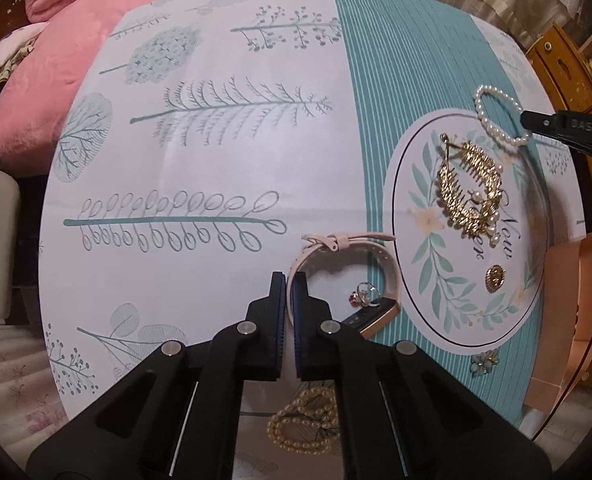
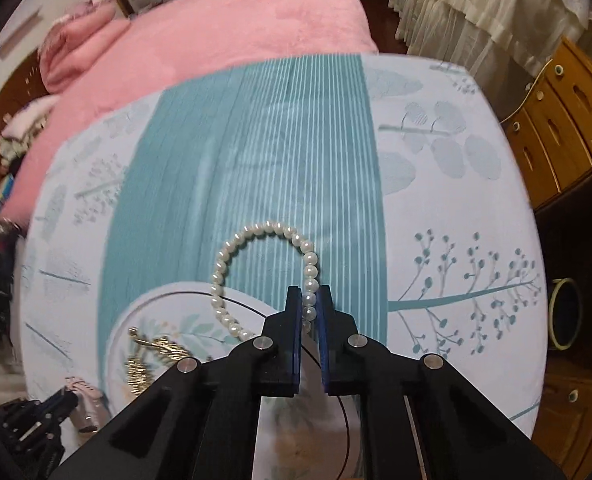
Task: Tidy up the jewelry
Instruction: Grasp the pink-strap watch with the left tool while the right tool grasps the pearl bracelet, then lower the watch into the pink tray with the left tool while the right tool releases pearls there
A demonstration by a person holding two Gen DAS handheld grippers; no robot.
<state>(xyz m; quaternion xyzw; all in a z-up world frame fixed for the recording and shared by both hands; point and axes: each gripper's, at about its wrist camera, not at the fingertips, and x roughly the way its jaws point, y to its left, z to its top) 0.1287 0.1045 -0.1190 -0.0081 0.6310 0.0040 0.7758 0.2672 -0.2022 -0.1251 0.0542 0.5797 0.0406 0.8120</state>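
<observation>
A round bracelet of glossy white pearl beads [image 2: 264,276] is lying on the teal striped band of the printed tablecloth [image 2: 455,208], its near side caught between the blue pads of the right gripper [image 2: 307,304], which is closing tight on the beads. A pale pink watch strap with a rose-gold rectangular case [image 1: 347,268] is curling on the cloth, and the left gripper [image 1: 289,292] is pinching its band, jaws nearly together. Beside it a spiky gold leaf-shaped hair comb [image 1: 469,188] and a small gold round earring [image 1: 495,277] are resting on the cloth's white circular floral print. A pink plush blanket [image 2: 224,28] is lying beyond.
</observation>
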